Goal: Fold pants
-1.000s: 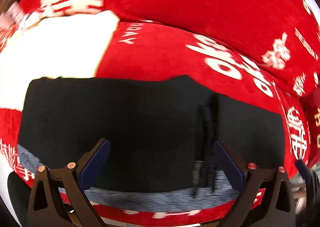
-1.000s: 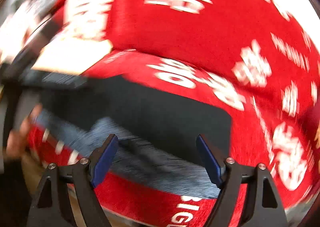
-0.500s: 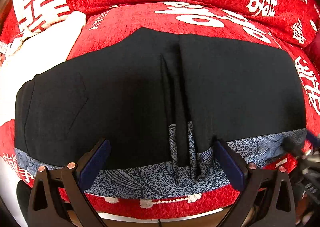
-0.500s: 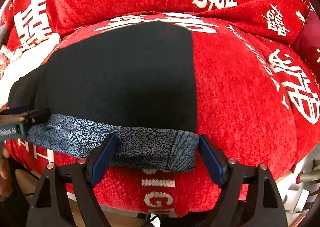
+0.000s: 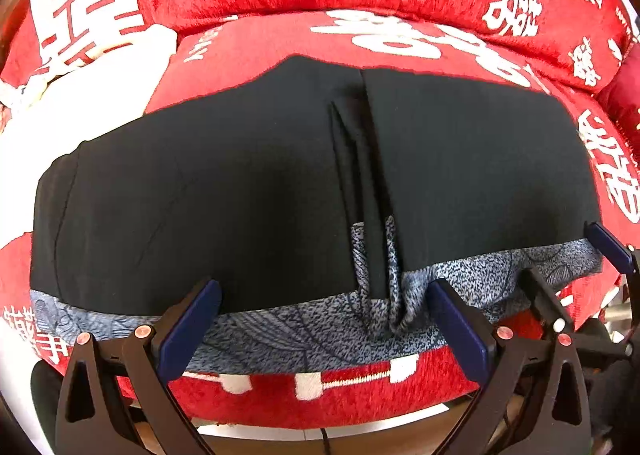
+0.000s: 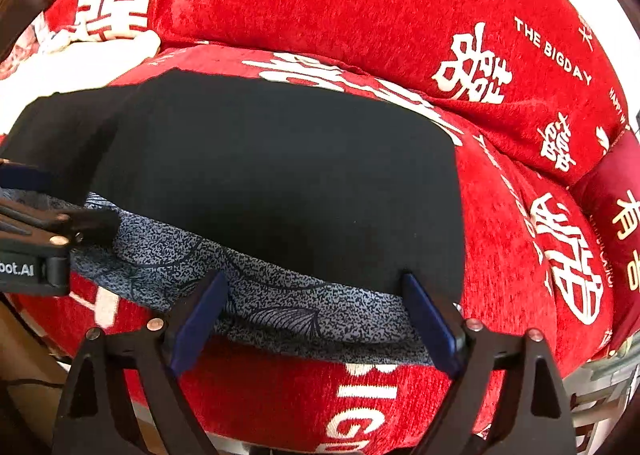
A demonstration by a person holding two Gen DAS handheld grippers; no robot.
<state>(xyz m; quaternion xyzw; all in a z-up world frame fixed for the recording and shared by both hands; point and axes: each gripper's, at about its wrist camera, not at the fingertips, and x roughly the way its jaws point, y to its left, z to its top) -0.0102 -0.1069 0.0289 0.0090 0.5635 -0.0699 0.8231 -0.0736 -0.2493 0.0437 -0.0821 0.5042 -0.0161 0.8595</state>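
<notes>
Black pants (image 5: 248,191) lie folded across the red sofa seat, with a grey patterned inner band (image 5: 300,331) along the near edge and a pleated bunch in the middle. My left gripper (image 5: 324,323) is open, its jaws either side of the band, holding nothing. The pants also fill the right wrist view (image 6: 280,183), where my right gripper (image 6: 316,315) is open over the band (image 6: 280,307) at the pants' right end. The left gripper's body (image 6: 36,243) shows at that view's left edge; the right gripper (image 5: 568,279) shows at the left wrist view's right edge.
A red sofa seat (image 5: 400,387) with white lettering carries the pants. Red back cushions (image 6: 360,15) stand behind. A white cloth (image 5: 80,95) lies on the seat to the left. The seat's front edge (image 6: 360,395) drops off just below the grippers.
Both grippers have come lower and closer to the pants' near edge. The views have steadied after a blurred swing. Both grippers stay open.
</notes>
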